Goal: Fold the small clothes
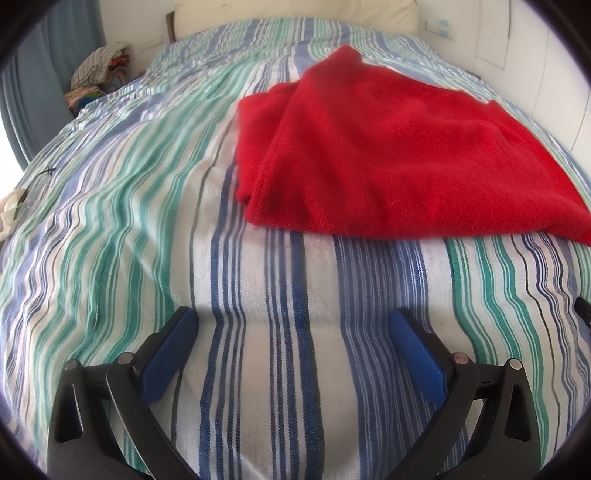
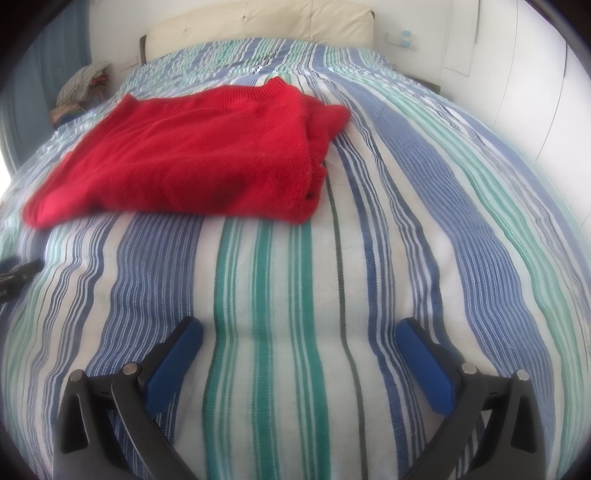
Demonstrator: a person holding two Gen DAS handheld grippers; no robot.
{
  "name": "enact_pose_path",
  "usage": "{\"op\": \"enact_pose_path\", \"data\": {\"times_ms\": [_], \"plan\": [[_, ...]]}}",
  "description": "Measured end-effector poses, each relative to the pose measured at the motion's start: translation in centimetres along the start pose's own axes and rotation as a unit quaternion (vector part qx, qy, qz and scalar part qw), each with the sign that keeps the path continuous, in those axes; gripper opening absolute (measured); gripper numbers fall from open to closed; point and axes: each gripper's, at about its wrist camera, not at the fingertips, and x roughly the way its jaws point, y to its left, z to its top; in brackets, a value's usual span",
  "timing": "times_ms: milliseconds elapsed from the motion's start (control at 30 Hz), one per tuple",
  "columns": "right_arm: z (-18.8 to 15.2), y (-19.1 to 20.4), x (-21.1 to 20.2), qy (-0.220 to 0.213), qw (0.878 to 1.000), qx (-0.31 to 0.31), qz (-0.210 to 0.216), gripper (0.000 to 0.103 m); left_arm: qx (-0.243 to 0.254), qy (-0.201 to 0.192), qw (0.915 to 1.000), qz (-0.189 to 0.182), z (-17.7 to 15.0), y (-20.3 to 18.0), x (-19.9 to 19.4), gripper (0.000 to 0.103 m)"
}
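On the striped bedspread [image 1: 280, 280] in front of you lies the red sweater [image 1: 388, 155], folded into a rough rectangle with its layers stacked; how many layers there are you cannot tell. In the left wrist view its right corner runs out of the picture, and in the right wrist view [image 2: 192, 158] the cloth is blurred, so the knit shows only near the collar at the far edge. A dark object at the left border of the right wrist view [image 2: 18, 273] is cut off and too unclear to name.

Your left gripper [image 1: 293, 325] stands with its jaws spread wide and nothing between them, over bare bedspread just short of the sweater's near edge. Your right gripper [image 2: 301, 334] is likewise spread wide and holds nothing, with bare bedspread between it and the sweater, which sits ahead and to its left. To the right of the sweater the bedspread lies bare up to the white wall [image 2: 535, 92].

At the far left, beside the bed, a heap of mixed clothes [image 1: 98, 74] is piled up; its pieces are too small to tell apart. The pale headboard [image 1: 295, 14] closes the far end.
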Motion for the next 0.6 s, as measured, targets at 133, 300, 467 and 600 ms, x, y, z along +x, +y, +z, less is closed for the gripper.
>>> {"op": "enact_pose_path", "data": {"times_ms": [133, 300, 467, 600], "plan": [[0.2, -0.4, 0.1, 0.003, 1.000, 0.005, 0.013, 0.103, 0.001, -0.001, 1.0000, 0.001, 0.0, -0.2, 0.1, 0.103], [1.4, -2.5, -1.0, 0.052, 0.994, 0.007, 0.099, 0.101, -0.014, 0.053, 0.9973, -0.048, 0.8, 1.1, -2.2, 0.101], [9.1, -9.4, -4.4, -0.004, 0.970, 0.139, 0.201, 0.095, -0.056, -0.031, 0.9854, -0.158, 0.4, 3.3, -8.2, 0.102], [15.4, -11.0, 0.5, 0.055, 0.944, 0.200, 0.256, 0.093, -0.046, -0.081, 0.9844, -0.149, -1.4, 3.3, -8.7, 0.102]]}}
